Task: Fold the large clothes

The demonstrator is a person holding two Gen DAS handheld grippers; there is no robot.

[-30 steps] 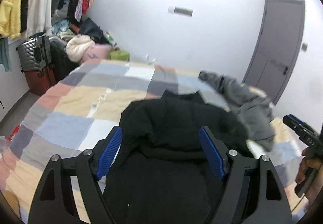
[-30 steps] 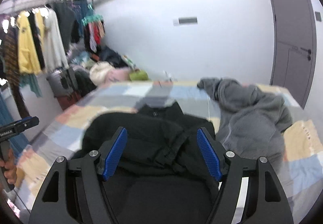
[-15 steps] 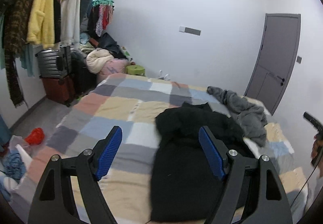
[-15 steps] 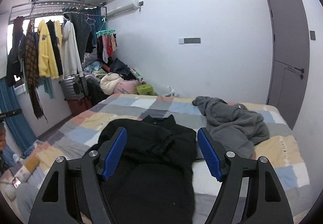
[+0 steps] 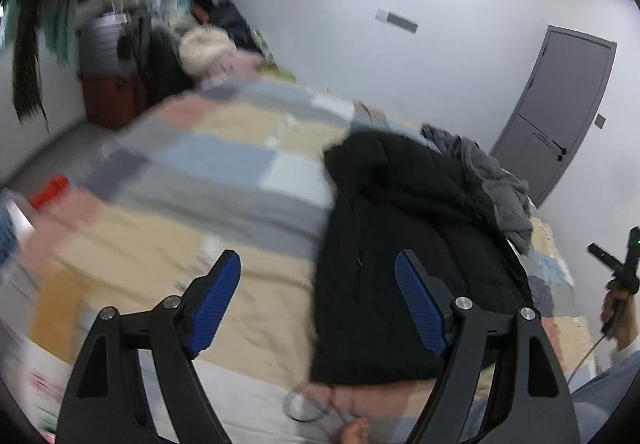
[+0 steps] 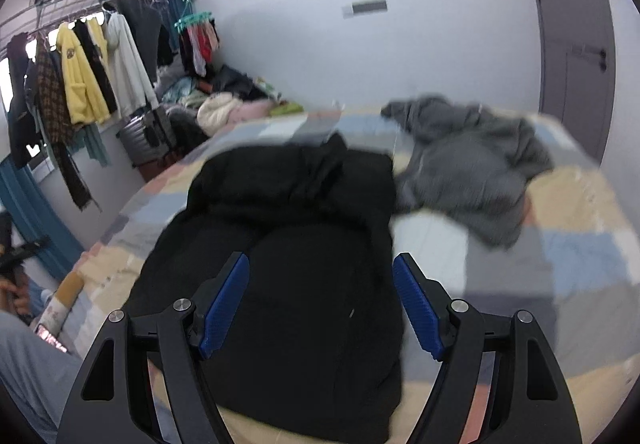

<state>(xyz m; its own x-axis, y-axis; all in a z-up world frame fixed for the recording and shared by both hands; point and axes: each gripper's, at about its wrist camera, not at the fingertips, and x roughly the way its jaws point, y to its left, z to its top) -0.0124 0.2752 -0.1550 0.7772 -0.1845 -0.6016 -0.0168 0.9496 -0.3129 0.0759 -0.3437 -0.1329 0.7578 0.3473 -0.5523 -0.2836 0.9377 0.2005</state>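
Observation:
A black garment lies folded lengthwise on the patchwork quilt. Its hem is at the bed's near edge. A crumpled grey garment lies beyond it on the right. My left gripper hangs open over the quilt, and its right finger overlaps the black garment's left edge. In the right wrist view my right gripper stands open above the lower half of the black garment, with the grey garment further back. Nothing sits between either pair of pads. Both views are blurred.
A rack of hanging clothes, a suitcase and a heap of laundry fill the far left. A grey door is at the right. A person's trouser leg and bare foot are at the bed's near edge.
Both grippers pulled back from close over the black garment, then dropped toward the bed's near edge. The left view swung leftward. Jaws stayed open, and the garments did not move.

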